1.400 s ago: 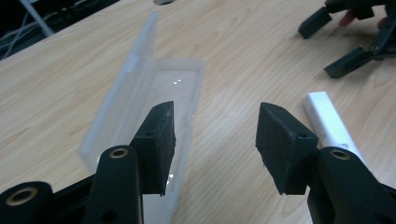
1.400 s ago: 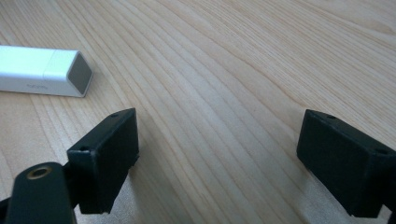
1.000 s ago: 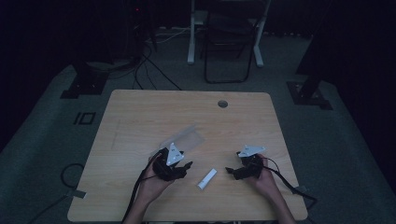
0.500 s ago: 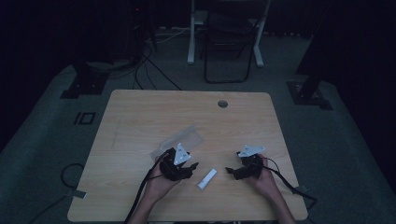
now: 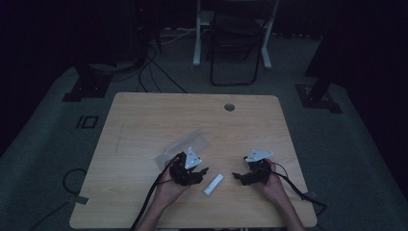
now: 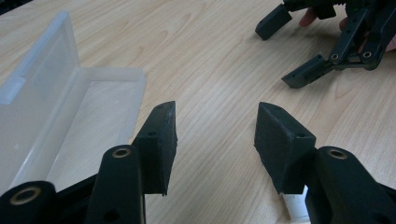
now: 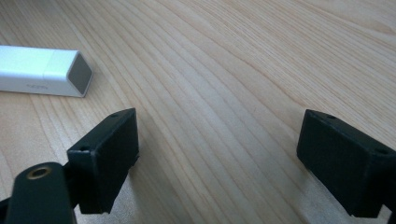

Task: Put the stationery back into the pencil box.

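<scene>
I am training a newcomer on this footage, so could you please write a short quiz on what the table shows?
1. True or false: the white stick lies between the two tongs.
2. Which tongs are nearer the clear case? A) left tongs B) right tongs
3. What do the right tongs hold?

Key
1. True; it lies flat on the table, apart from both.
2. A; in the left gripper view the open case sits just beside its jaws.
3. Nothing; in the right gripper view the jaws stand wide over bare wood.

White stick [image 5: 212,184] lies flat btwn hands, untouched.
</scene>
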`<state>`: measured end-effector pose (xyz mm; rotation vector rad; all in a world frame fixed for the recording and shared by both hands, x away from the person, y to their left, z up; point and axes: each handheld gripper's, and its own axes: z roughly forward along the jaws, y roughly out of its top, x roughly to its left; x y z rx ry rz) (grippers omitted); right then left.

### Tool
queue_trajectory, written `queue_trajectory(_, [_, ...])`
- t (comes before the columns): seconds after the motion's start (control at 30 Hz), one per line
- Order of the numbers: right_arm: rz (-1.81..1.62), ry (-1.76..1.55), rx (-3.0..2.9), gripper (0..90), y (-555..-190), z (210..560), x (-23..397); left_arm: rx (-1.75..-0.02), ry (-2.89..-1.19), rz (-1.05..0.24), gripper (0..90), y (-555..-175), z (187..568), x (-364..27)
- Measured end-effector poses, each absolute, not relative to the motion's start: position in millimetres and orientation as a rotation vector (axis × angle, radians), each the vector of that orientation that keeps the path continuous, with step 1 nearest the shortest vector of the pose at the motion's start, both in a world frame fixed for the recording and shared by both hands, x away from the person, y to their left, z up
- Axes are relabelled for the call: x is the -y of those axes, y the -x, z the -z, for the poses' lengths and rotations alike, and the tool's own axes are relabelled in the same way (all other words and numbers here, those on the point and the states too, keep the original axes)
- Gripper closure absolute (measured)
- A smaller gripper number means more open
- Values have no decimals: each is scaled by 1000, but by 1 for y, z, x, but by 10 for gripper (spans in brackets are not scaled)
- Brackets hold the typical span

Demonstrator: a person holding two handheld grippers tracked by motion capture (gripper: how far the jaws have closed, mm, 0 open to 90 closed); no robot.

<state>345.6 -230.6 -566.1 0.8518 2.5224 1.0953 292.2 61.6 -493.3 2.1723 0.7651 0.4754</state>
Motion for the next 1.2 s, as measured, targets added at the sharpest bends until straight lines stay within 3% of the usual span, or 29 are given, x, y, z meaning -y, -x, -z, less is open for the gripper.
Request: queue_trajectory(1.2, [-1094,-852,-2523,127,-346,566,231,-772,-2215,-373,517,-298,517,-27])
